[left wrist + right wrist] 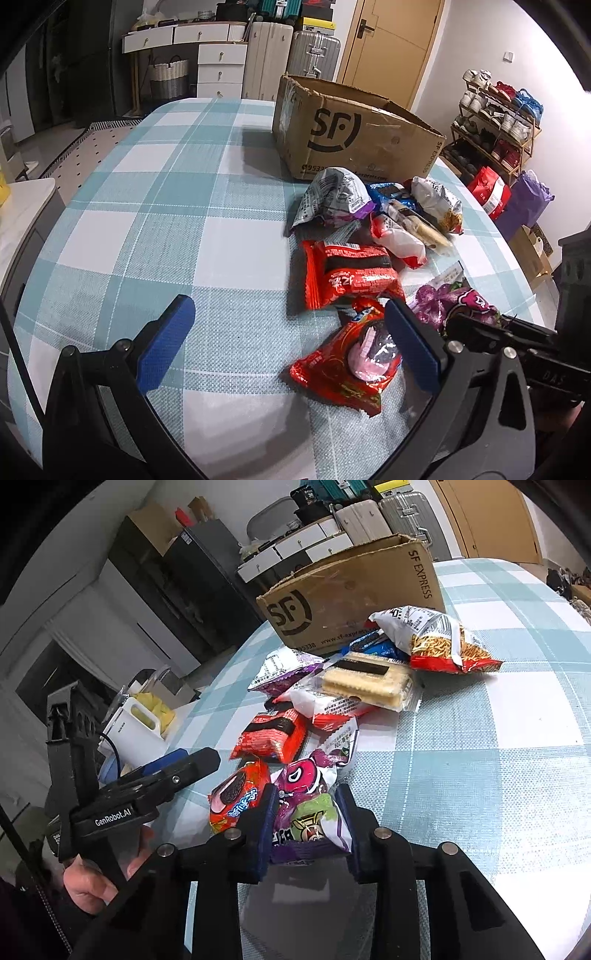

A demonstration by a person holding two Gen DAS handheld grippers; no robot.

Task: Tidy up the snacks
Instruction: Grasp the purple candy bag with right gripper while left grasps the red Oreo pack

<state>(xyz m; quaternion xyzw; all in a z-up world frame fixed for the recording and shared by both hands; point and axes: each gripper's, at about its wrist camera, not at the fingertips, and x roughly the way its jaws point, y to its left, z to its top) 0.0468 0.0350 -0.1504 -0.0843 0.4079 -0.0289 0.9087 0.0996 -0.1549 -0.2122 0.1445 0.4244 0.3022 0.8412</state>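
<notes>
Two grippers in play. Right gripper is pinched on the purple snack bag, blue pads pressed to both sides of it, at the near end of the snack pile on the table. Left gripper is spread wide over the checked cloth, nothing between its fingers; its right pad sits over the edge of the red cookie pack without gripping it.

Just beyond the purple bag: red-and-black packet, then the white-and-red pouch with the clear-wrapped cracker sandwich pack lying on top. A silver-purple bag sits left of those, a blue cookie pack is partly buried behind the crackers, and the noodle-snack bag is rightmost.

Cardboard SF box stands open at the far end of the pile, touching or nearly touching the rear bags. A shoe rack stands off the table on the right.
</notes>
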